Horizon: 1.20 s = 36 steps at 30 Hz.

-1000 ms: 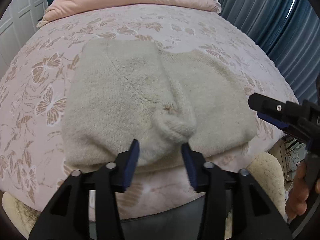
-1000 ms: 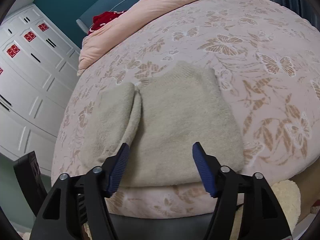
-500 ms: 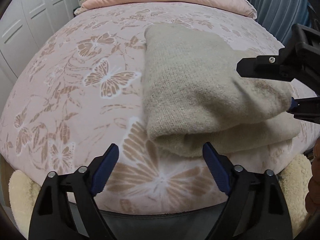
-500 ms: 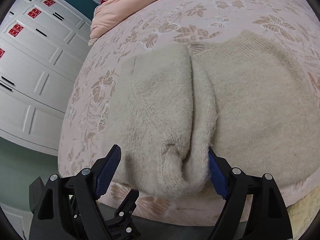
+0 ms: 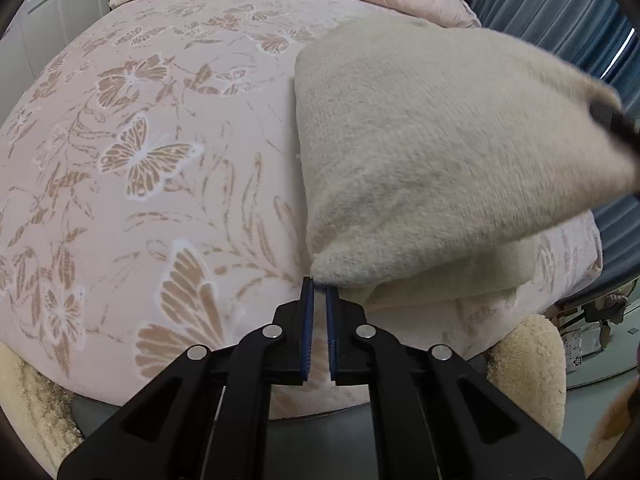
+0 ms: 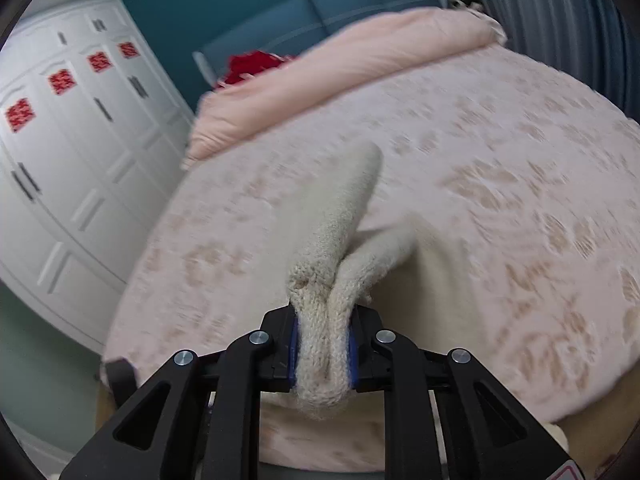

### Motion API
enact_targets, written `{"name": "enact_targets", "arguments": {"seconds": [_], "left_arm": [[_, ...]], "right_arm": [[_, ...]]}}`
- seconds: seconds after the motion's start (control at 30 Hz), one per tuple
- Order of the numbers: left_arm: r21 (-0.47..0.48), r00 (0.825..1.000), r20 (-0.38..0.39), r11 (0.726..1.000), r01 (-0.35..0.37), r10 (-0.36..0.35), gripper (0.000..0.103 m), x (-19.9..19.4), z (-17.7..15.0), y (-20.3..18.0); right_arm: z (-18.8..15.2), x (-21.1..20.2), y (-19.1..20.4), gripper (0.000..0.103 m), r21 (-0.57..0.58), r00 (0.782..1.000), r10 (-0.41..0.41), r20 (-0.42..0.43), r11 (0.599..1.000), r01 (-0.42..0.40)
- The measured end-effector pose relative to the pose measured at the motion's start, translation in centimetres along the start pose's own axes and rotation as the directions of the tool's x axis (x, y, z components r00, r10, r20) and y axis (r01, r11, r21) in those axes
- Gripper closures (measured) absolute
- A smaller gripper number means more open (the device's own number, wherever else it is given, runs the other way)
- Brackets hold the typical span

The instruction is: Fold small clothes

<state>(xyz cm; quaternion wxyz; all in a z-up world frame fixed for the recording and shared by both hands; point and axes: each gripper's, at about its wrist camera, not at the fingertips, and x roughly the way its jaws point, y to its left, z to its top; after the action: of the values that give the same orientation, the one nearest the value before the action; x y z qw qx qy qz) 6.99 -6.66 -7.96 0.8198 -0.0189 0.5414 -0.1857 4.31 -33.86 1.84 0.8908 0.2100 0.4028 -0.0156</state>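
Cream fuzzy knit sweater [image 5: 432, 168]: lifted at 3 o'clock, on pink butterfly bedspread [image 5: 160, 168].
Right gripper [image 6: 322, 354]: squeezing sweater's bunched edge.
Left gripper [image 5: 317, 320]: almost closed at sweater's corner; grip unclear.

Motion blurs the bedspread [image 6: 500, 184] and sweater [image 5: 560, 92].

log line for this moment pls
step: fold cream knit garment | right hand-held gripper: shut on bunched knit, lifting | left hand-held gripper: shut at near corner | surface: butterfly bedspread
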Motion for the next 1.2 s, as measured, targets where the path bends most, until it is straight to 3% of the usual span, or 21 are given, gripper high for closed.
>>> {"name": "enact_targets", "arguments": {"seconds": [0.07,0.13,0.23,0.43,0.5,0.57,0.63,0.7,0.77,0.9,1.03,1.1,1.13,1.17,1.2], "left_arm": [[-0.02,0.999,-0.044,1.0,-0.007,0.006,0.099,1.5,-0.1,0.0],[-0.023,0.997,-0.072,1.0,-0.015,0.013,0.099,2.2,-0.4,-0.1],[0.01,0.996,-0.074,0.999,-0.046,0.046,0.099,1.9,-1.0,-0.4],[-0.008,0.995,-0.069,0.998,-0.07,0.069,0.096,0.1,-1.2,0.5],[-0.03,0.994,-0.078,0.996,-0.082,0.079,0.092,0.0,-1.2,1.3],[-0.06,0.992,-0.091,0.994,-0.088,0.082,0.091,-0.1,-1.5,1.9],[-0.065,0.991,-0.096,0.993,-0.1,0.094,0.086,-0.4,-1.7,2.3],[-0.045,0.989,-0.064,0.99,-0.135,0.132,0.072,-1.3,-1.7,2.3],[-0.016,0.985,-0.023,0.985,-0.17,0.17,0.058,-2.2,-1.7,2.0],[0.055,0.977,0.012,0.976,-0.213,0.212,0.056,-2.7,-1.5,0.8],[0.061,0.973,0.01,0.971,-0.231,0.23,0.055,-3.1,-1.3,0.6],[0.052,0.97,0.009,0.969,-0.242,0.242,0.054,-3.3,-1.4,0.8],[0.047,0.969,0.007,0.968,-0.248,0.248,0.054,-3.4,-1.4,0.9],[0.044,0.968,0.004,0.967,-0.251,0.251,0.054,-3.4,-1.4,1.1],[0.044,0.967,-0.001,0.966,-0.255,0.256,0.054,-3.4,-1.5,1.1]], "right_arm": [[-2.7,3.8,-4.8,0.086,0.076,0.989,-0.069,-0.129,0.994,0.08],[-5.6,6.1,-7.7,0.086,0.148,0.977,-0.057,-0.203,0.985,0.088],[-6.7,5.8,-8.3,0.086,0.227,0.987,0.003,-0.159,0.973,0.034],[-3.4,2.6,-6.5,0.086,0.148,0.999,-0.022,-0.031,0.989,0.026],[-3.6,4.4,-7.6,0.083,0.149,0.994,-0.057,-0.088,0.986,0.07],[-4.8,7.1,-9.3,0.079,0.158,0.976,-0.066,-0.206,0.982,0.1],[-5.0,5.7,-9.9,0.074,0.234,0.986,-0.033,-0.161,0.97,0.071],[-4.5,3.1,-8.9,0.073,0.226,0.991,-0.092,-0.099,0.968,0.112],[-3.6,0.5,-6.1,0.072,0.143,0.987,-0.162,-0.018,0.976,0.163],[-2.1,-1.3,1.9,0.074,-0.071,0.998,-0.046,0.03,0.996,0.048],[-2.7,2.9,8.4,0.08,-0.243,0.997,0.036,-0.068,0.969,-0.052],[-4.2,7.5,9.2,0.086,-0.27,0.982,-0.004,-0.186,0.962,-0.047],[-5.5,10.3,8.9,0.086,-0.284,0.965,-0.052,-0.257,0.958,-0.024],[-6.7,12.2,8.4,0.088,-0.29,0.951,-0.078,-0.3,0.957,-0.013],[-7.5,12.5,8.0,0.088,-0.278,0.952,-0.061,-0.299,0.96,-0.026]]}}
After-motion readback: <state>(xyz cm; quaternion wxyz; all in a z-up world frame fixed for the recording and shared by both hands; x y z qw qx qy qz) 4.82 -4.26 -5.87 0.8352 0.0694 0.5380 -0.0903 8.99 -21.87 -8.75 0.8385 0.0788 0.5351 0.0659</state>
